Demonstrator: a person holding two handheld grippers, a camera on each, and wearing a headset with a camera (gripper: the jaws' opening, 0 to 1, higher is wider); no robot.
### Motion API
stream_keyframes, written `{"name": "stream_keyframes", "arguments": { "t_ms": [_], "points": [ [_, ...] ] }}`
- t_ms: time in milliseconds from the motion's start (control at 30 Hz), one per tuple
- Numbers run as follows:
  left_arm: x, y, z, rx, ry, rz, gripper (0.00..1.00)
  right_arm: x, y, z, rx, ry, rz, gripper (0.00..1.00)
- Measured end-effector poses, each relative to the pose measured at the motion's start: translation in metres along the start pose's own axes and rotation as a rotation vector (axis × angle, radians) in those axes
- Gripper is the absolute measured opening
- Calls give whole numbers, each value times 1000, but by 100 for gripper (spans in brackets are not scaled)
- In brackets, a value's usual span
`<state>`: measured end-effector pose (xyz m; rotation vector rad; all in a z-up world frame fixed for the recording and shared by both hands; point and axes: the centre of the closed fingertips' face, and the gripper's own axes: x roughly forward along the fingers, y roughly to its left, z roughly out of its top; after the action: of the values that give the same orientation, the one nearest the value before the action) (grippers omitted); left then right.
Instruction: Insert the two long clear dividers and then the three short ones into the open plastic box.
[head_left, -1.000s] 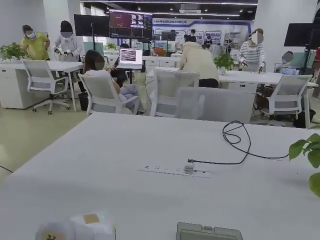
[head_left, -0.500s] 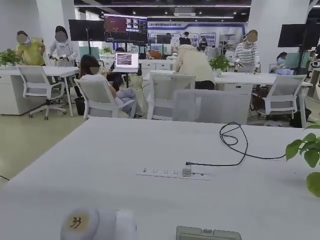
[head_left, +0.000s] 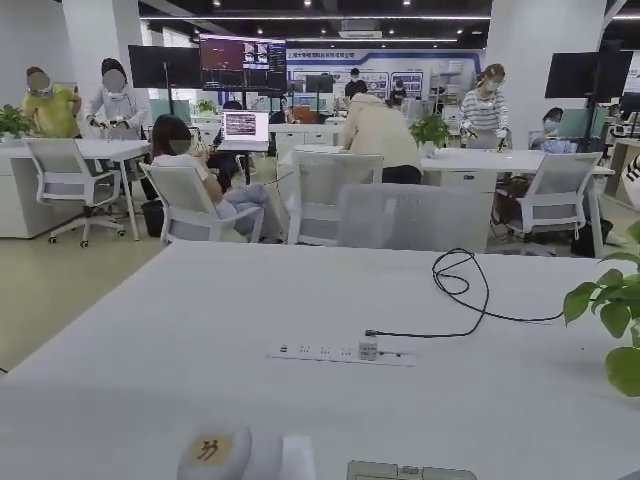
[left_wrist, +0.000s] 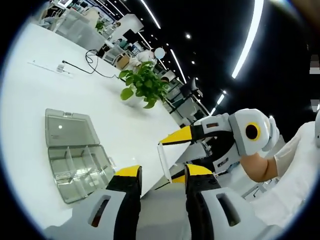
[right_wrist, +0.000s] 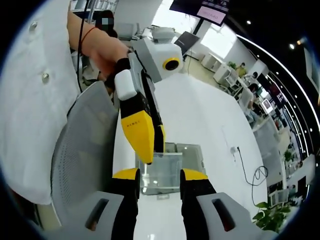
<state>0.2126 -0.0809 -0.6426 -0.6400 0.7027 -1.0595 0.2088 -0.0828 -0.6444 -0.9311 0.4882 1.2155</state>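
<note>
The open clear plastic box (left_wrist: 75, 155) lies on the white table (left_wrist: 30, 100) with its lid folded back and dividers standing inside; its near edge (head_left: 410, 472) shows in the head view. My right gripper (right_wrist: 160, 175) is shut on a clear divider (right_wrist: 165, 165), held across its jaws above the box (right_wrist: 192, 150). It reaches in from the right in the left gripper view (left_wrist: 167, 161), divider (left_wrist: 162, 155) upright. My left gripper (left_wrist: 162, 172) is open, its yellow tips right at the divider's edge. From above, the left gripper (right_wrist: 150, 160) meets the divider's left side.
A power strip (head_left: 340, 353) and a looped black cable (head_left: 460, 290) lie mid-table. A potted plant (head_left: 610, 310) stands at the right edge. A grey mesh chair (right_wrist: 85, 150) is by the near table edge. People sit at desks behind.
The white top of a gripper at the bottom of the head view has moved right, towards the box. The head camera has tilted slightly.
</note>
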Motion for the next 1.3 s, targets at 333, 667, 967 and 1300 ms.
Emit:
{"name": "stream_keyframes", "arguments": {
  "t_ms": [333,667,967,1300],
  "points": [
    [3,1,-10,-53,41,-1,10,3,6,6,-41,10,10,33],
    [4,0,-14,-62,55,-7,0,6,9,4,-73,36,16,33],
    [4,2,-14,-84,51,0,0,7,9,3,-81,41,16,33],
    [4,4,-11,-95,30,1,0,8,6,5,-92,39,5,33]
  ]
}}
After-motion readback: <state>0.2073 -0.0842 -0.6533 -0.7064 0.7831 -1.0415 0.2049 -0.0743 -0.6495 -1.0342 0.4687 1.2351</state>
